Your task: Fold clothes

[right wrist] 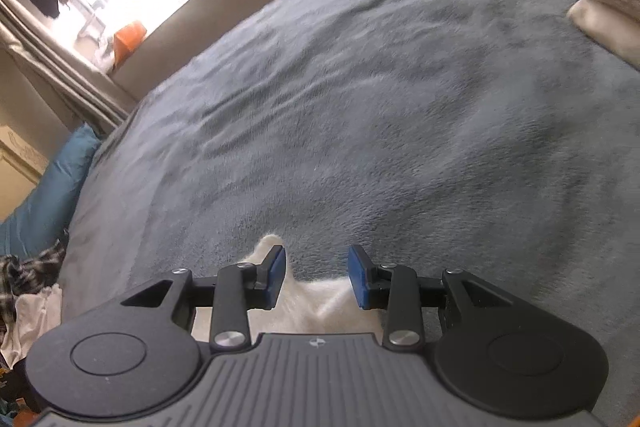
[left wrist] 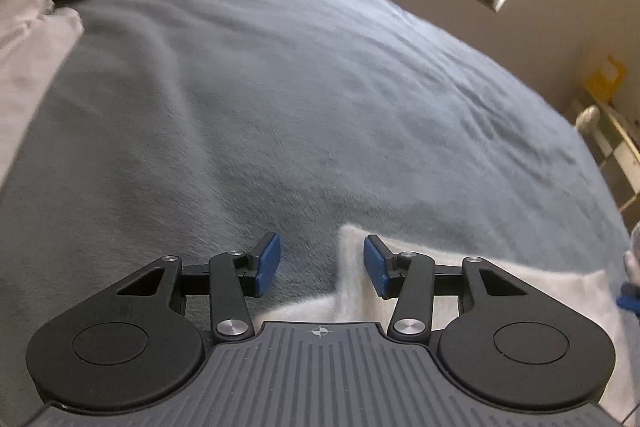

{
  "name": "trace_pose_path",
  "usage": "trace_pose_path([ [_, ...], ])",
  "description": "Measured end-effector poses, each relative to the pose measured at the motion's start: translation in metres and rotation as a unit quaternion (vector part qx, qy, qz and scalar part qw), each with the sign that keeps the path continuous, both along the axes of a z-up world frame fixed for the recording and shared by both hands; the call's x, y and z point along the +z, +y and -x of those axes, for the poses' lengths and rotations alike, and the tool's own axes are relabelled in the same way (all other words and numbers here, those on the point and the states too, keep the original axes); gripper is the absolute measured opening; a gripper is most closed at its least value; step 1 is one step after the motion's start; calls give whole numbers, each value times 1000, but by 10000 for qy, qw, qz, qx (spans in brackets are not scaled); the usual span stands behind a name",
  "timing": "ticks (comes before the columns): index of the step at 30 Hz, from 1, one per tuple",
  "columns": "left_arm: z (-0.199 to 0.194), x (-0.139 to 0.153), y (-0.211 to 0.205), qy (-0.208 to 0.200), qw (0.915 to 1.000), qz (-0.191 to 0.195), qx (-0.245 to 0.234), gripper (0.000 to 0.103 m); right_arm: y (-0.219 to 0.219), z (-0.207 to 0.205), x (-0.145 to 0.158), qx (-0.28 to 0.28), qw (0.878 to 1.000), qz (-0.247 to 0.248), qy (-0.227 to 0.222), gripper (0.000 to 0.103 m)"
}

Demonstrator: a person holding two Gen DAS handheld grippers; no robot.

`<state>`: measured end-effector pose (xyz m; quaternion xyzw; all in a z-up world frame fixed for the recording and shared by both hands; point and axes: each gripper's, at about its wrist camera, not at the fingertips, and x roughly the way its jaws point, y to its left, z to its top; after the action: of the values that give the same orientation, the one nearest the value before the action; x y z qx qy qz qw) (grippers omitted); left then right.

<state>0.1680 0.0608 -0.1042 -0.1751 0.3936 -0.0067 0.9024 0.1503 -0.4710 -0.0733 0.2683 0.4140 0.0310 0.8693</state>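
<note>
While both claws hang tilted down over the bed, the white garment lies flat on the grey blanket just beneath them, near the bed's front edge. Left claw and right claw each stand partly open with nothing gripped, apparently lined up over its upper edge to pinch it for a fold

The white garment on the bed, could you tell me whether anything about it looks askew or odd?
The white garment lies rumpled on the grey blanket, one corner poking up unevenly. Both hand-held grippers, left and right, are open over it.
</note>
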Motion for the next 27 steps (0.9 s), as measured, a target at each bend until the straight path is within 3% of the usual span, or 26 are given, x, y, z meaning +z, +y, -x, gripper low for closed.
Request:
trace_pose_path([
  [3,14,19,4,-224,9995,-205,35,45,-12,23,13,-168,9995,81,-264,37],
  [6,36,42,0,-296,9988,-246,-308,45,-21,54,31,-99,9985,164,-520,34],
  [9,63,61,-12,-298,9955,-287,-853,46,-16,88,52,475,9959,264,-719,32],
  [12,96,64,-37,-89,9859,-302,-1644,47,-1,126,64,1323,9875,369,-778,31],
  [14,116,57,-52,93,9793,-347,-1993,47,6,144,60,1689,9827,439,-627,30],
  [17,139,43,-65,228,9727,-464,-2260,47,13,168,46,2130,9750,544,-314,19],
  [21,143,22,-61,399,9732,-445,-2219,45,6,173,-4,1940,9728,1176,471,11],
  [22,143,18,-59,426,9736,-423,-2204,45,1,173,-15,1815,9737,1250,585,16],
  [27,156,32,-43,348,9757,-466,-2111,46,0,174,3,1682,9752,1366,447,16],
])
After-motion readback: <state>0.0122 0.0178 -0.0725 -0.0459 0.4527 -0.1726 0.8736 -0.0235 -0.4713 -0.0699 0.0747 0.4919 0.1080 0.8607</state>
